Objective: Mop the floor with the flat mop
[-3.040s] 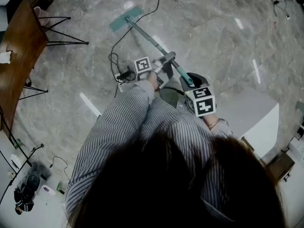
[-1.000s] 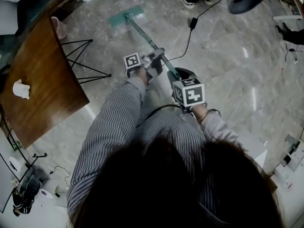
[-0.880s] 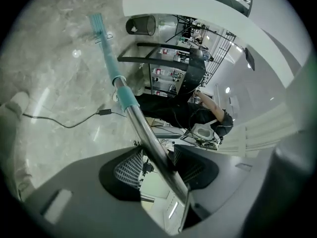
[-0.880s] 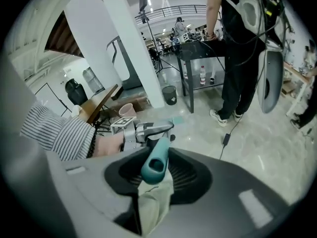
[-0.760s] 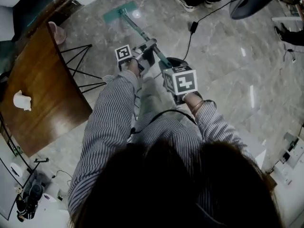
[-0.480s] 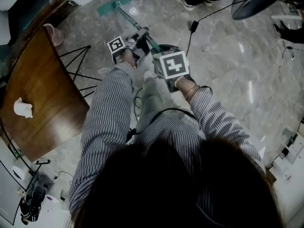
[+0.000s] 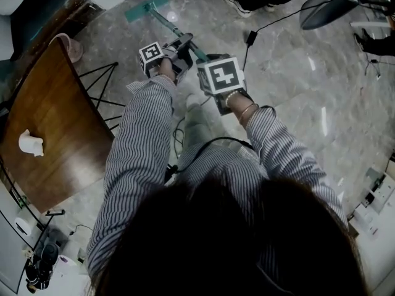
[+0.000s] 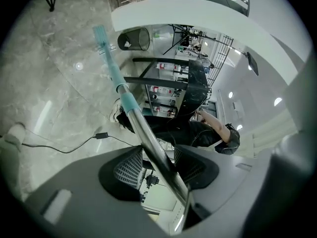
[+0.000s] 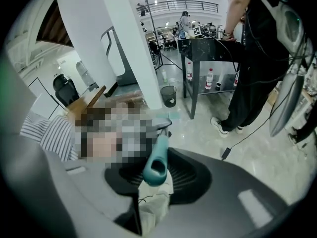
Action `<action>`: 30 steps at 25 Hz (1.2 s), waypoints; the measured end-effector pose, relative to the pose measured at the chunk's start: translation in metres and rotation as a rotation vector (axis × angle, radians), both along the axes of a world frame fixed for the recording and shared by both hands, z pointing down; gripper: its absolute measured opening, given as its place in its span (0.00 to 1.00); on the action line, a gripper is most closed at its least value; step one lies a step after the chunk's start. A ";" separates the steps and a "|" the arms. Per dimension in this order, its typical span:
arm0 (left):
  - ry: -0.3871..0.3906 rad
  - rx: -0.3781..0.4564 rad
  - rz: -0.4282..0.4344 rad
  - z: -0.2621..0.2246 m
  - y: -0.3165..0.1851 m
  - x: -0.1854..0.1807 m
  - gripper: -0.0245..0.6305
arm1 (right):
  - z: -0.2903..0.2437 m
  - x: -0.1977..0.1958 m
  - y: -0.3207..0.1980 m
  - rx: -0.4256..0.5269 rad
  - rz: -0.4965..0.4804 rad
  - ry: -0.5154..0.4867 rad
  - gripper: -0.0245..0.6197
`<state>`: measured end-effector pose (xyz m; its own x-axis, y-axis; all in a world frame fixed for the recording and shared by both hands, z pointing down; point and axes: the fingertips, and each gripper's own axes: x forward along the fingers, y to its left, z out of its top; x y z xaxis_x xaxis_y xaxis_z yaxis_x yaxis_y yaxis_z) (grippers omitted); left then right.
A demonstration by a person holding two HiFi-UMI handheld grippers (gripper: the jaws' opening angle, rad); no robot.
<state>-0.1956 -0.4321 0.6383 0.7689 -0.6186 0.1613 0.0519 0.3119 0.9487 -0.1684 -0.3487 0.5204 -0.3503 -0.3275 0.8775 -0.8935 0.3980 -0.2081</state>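
Head view: the flat mop head (image 7: 146,8) lay on the marble floor (image 7: 296,73) just past the wooden table (image 7: 43,128)'s far corner, and its pole (image 7: 165,23) slanted back to the right of the table. Left gripper view: the left gripper (image 8: 158,170) was clenched on that pole. Right gripper view: the right gripper (image 9: 156,177) grasped the teal handle end (image 9: 154,165).

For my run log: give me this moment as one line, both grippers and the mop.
left gripper: jaws shut on mop handle, metal shaft | right gripper: jaws shut on mop handle, teal top end | mop head: flat on floor ahead
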 end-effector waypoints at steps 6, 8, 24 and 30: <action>-0.038 -0.015 -0.008 0.010 0.016 0.003 0.34 | 0.009 0.008 0.019 -0.027 -0.019 0.020 0.21; -0.044 -0.011 -0.007 0.013 0.021 0.004 0.34 | 0.011 0.008 0.025 -0.022 -0.023 0.011 0.21; -0.039 -0.010 -0.048 0.018 0.165 0.110 0.33 | 0.020 0.122 0.165 -0.002 -0.058 0.000 0.21; -0.020 0.000 -0.081 0.024 0.254 0.178 0.33 | 0.026 0.194 0.254 0.019 -0.071 -0.011 0.21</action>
